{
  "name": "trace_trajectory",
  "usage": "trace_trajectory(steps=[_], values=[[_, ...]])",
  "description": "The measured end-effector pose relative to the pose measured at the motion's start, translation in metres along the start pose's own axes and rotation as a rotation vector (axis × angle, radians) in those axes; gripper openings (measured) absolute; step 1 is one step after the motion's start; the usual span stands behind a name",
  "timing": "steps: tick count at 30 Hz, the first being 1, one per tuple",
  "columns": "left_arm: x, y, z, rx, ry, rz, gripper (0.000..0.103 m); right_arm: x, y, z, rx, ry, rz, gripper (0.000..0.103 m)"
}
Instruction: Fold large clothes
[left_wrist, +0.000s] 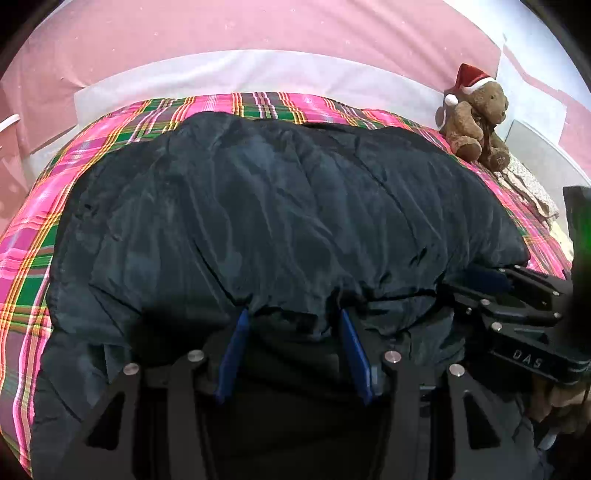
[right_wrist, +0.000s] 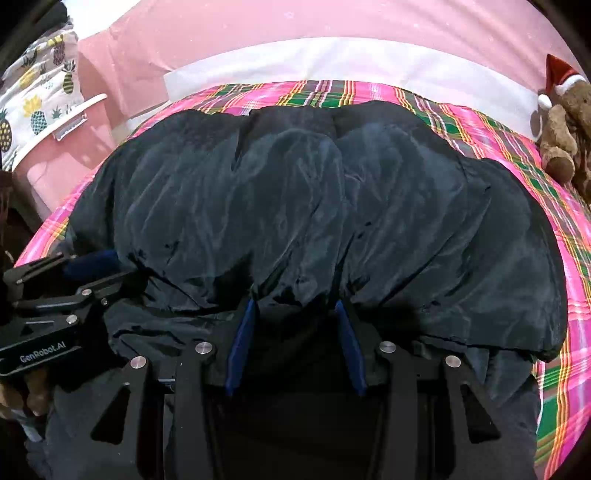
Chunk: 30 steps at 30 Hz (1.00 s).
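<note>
A big dark navy padded jacket (left_wrist: 280, 206) lies spread over the plaid bed cover, and its near edge is bunched up and lifted. My left gripper (left_wrist: 291, 319) is shut on a thick fold of that edge, with cloth gathered between its blue pads (left_wrist: 236, 347). At the right of the left wrist view, the right gripper (left_wrist: 495, 291) bites the same edge. In the right wrist view the jacket (right_wrist: 314, 206) fills the middle. There my right gripper (right_wrist: 295, 308) is shut on a bunched fold, and the left gripper (right_wrist: 81, 273) clamps the hem at the left.
The pink and green plaid cover (left_wrist: 33, 266) borders the jacket on all sides. A brown teddy bear in a Santa hat (left_wrist: 476, 118) sits at the far right corner. A pink bin (right_wrist: 74, 125) with pineapple-print cloth (right_wrist: 40, 99) stands at the left. A hand (right_wrist: 33, 398) grips the left tool.
</note>
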<state>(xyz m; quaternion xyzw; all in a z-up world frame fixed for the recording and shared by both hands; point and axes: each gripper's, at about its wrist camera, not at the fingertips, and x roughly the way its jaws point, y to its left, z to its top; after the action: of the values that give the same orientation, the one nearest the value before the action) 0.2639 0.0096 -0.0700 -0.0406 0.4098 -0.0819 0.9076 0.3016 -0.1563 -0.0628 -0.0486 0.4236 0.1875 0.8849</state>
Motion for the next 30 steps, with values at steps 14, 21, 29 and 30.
trace_trajectory(steps=[14, 21, 29, 30], values=[[-0.001, -0.005, -0.001, 0.016, -0.024, 0.032, 0.053, -0.001, 0.001, -0.004, -0.005, -0.021, -0.014, 0.045], [-0.024, -0.009, 0.001, -0.008, -0.033, 0.064, 0.054, -0.029, -0.003, -0.006, 0.031, -0.022, 0.0, 0.046], [-0.069, -0.017, -0.012, -0.019, -0.077, 0.061, 0.054, -0.073, 0.006, -0.021, 0.026, -0.059, 0.028, 0.046], [-0.074, -0.018, -0.014, -0.015, -0.083, 0.065, 0.054, -0.08, 0.006, -0.024, 0.029, -0.068, 0.034, 0.047]])
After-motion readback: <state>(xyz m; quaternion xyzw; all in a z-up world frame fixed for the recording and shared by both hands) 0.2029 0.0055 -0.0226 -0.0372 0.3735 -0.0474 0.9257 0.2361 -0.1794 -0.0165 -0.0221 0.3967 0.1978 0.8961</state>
